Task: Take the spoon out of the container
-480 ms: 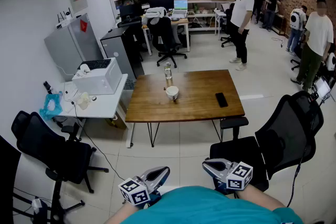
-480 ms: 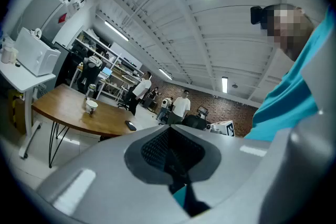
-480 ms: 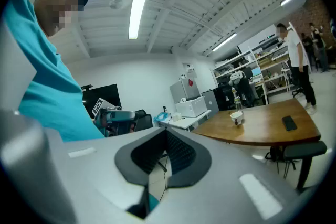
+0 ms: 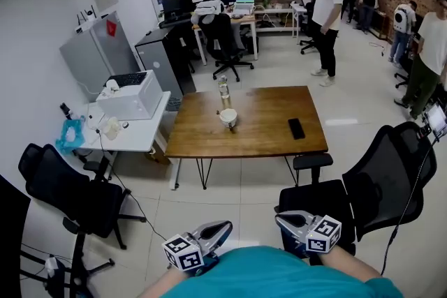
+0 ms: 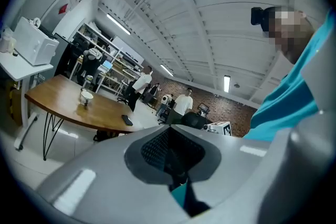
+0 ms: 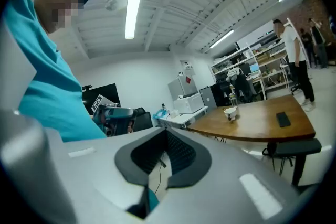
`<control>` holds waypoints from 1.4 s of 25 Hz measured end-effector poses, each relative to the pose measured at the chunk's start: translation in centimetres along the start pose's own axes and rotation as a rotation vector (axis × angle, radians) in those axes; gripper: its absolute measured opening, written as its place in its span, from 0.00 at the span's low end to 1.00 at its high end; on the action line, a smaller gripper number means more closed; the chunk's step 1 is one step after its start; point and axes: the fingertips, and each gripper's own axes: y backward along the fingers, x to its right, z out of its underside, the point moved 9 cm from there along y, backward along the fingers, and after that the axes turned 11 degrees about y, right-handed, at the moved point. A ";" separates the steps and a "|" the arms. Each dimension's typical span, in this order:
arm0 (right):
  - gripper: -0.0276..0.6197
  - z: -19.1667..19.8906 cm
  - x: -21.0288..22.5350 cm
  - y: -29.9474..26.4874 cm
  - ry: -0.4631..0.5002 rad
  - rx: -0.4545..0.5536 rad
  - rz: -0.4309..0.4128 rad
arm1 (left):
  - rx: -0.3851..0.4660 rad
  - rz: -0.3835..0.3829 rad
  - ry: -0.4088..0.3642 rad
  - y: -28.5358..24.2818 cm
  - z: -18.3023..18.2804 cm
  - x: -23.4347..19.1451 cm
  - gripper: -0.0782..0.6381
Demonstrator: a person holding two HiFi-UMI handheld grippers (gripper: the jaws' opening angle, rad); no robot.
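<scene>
A small white container (image 4: pixel 228 118) stands on the wooden table (image 4: pixel 265 139), far ahead of me across the floor. It is too small here to make out the spoon in it. The same container (image 5: pixel 85 96) shows in the left gripper view, and the container (image 6: pixel 230 113) shows in the right gripper view too. My left gripper (image 4: pixel 223 227) and right gripper (image 4: pixel 280 218) are held close to my body, well short of the table. The left gripper (image 5: pixel 170 157) is shut on nothing, and so is the right gripper (image 6: pixel 165 157).
A clear bottle (image 4: pixel 224 92) stands just behind the container and a black phone (image 4: pixel 296 128) lies at the table's right. Black office chairs (image 4: pixel 380 181) stand near me at right and left. A white side table (image 4: pixel 129 132) with a box sits left. People stand at the back.
The view has shifted slightly, so the table sits a little higher in the frame. Both grippers stay low by my body, shut as before.
</scene>
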 end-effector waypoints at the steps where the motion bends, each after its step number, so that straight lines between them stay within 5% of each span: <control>1: 0.05 0.4 0.6 -0.3 -0.005 0.001 0.000 | 0.004 -0.007 0.003 -0.2 -0.2 -0.6 0.11; 8: 0.05 1.4 5.8 -8.4 0.006 -0.020 0.010 | 0.019 0.010 0.023 -0.3 -3.3 -10.2 0.11; 13: 0.05 -0.7 10.0 -17.7 -0.008 -0.036 0.091 | 0.015 0.045 0.023 2.1 -11.8 -19.7 0.11; 17: 0.05 -0.4 15.4 -27.8 -0.002 -0.042 0.154 | 0.005 0.079 -0.002 4.3 -19.1 -31.2 0.11; 23: 0.05 2.6 20.5 -39.2 -0.022 -0.066 0.198 | -0.022 0.079 0.046 5.3 -22.4 -46.3 0.11; 29: 0.05 4.0 32.8 -42.3 -0.045 -0.061 0.148 | -0.053 -0.024 0.073 -4.1 -24.2 -56.9 0.12; 35: 0.05 5.1 46.1 -39.3 -0.057 -0.012 0.028 | -0.142 -0.228 0.092 -16.9 -22.4 -62.8 0.30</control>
